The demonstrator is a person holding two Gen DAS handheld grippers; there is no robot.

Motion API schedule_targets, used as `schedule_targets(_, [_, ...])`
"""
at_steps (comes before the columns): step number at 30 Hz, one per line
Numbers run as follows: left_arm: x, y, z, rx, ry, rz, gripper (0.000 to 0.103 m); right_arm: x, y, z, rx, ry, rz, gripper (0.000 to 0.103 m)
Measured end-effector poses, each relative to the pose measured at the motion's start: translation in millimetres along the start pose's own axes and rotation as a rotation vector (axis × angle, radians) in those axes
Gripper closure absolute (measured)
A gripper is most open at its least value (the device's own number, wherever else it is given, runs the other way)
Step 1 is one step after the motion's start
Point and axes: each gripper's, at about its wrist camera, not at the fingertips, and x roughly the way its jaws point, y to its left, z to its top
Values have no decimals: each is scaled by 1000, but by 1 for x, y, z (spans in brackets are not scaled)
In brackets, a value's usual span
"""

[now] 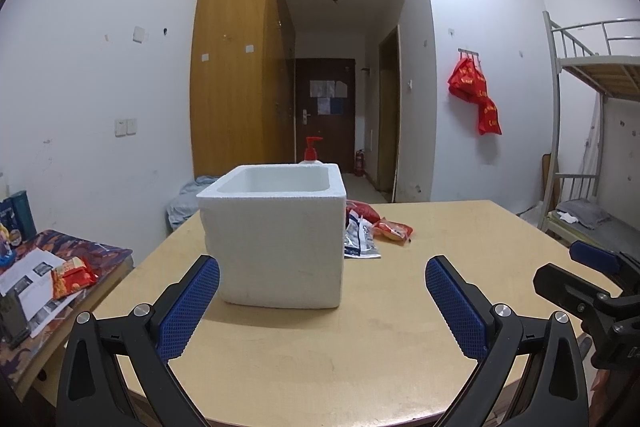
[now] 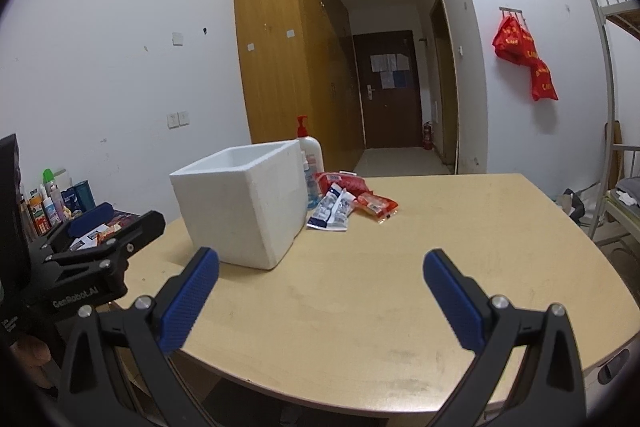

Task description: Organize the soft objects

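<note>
A: We held the left gripper (image 1: 322, 277) low in the frame's bottom centre, its blue pads spread wide with nothing between them. The white foam box (image 1: 276, 233) stood upright just ahead, its open top facing the ceiling, one flat wall turned square to us.

B: From the right wrist view we saw that box (image 2: 244, 203) left of centre, a corner toward us. Our right gripper (image 2: 320, 267) had its jaws parted wide too, empty, over bare tabletop.

A: Where were the soft packets?

B: Just right of the box, at mid-frame. A white and blue pouch (image 2: 332, 209) lay flat, its long axis running from lower left to upper right, near the box. A red snack packet (image 2: 377, 205) lay just beside its right edge, long axis roughly across the frame. Another red packet (image 2: 340, 183) sat behind them, partly hidden.

A: We saw a pump bottle (image 1: 312, 151) with a red head rising behind the box's far rim.

B: The wooden table (image 2: 460, 247) was bare across its right and near parts; its curved edge ran along the lower right. On the left, our other gripper (image 2: 100, 227) hung at the table's edge.
</note>
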Motion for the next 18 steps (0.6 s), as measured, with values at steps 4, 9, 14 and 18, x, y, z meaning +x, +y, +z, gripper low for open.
schedule_targets(4, [0, 1, -1, -1, 1, -4, 0, 1, 1, 1, 3, 3, 0, 0])
schedule_targets(9, [2, 6, -1, -12, 3, 4, 0, 3, 5, 1, -1, 3, 8, 0])
schedule_targets(14, [2, 11, -1, -24, 7, 12, 0, 2, 9, 2, -13, 3, 8, 0])
schedule_targets(18, [2, 12, 0, -22, 5, 16, 0, 1, 9, 1, -10, 2, 14, 0])
